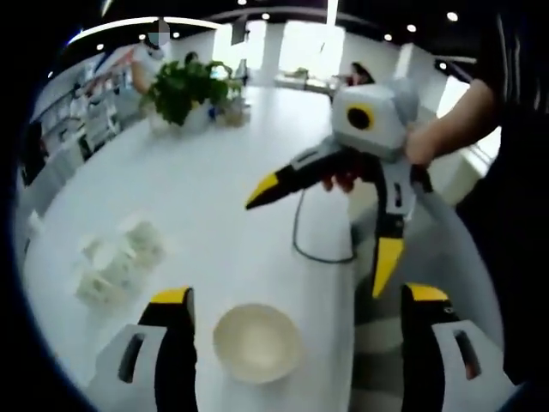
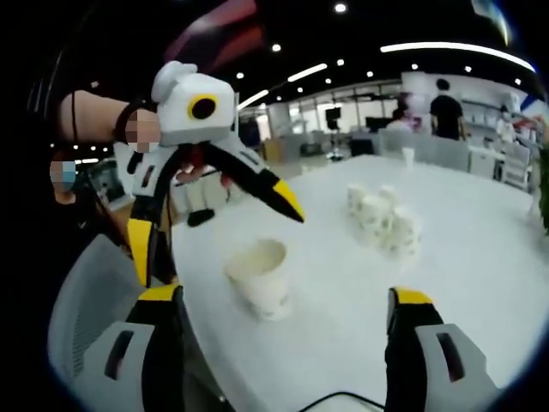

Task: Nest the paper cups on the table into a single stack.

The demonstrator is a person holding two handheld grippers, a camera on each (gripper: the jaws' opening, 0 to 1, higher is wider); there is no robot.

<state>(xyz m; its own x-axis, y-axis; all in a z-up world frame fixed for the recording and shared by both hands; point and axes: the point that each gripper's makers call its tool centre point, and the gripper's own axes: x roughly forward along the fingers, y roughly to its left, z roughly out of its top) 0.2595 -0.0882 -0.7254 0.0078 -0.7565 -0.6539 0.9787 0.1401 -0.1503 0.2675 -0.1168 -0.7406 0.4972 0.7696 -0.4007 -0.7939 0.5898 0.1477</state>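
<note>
Now lone paper cup [image 1: 257, 342] between left gripper [image 1: 296, 300] spread jaws; right gripper [image 2: 283, 305] also agape

A single white paper cup [image 1: 257, 342] stands upright near the white counter [image 1: 223, 197] edge, between the left tool [image 1: 296, 300]'s spread yellow-tipped jaws. The right tool [image 1: 322, 227] hovers open above.

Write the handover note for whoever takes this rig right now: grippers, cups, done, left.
Left gripper: open, empty, raised above the table.
Right gripper: open, empty, raised above the table.
Single paper cup stands upright near the table edge, apart from the rest.
Cluster of cups sits farther in on the table.
Done: no stack visible yet.
Left: pick up cups and nest them all into one stack.
</note>
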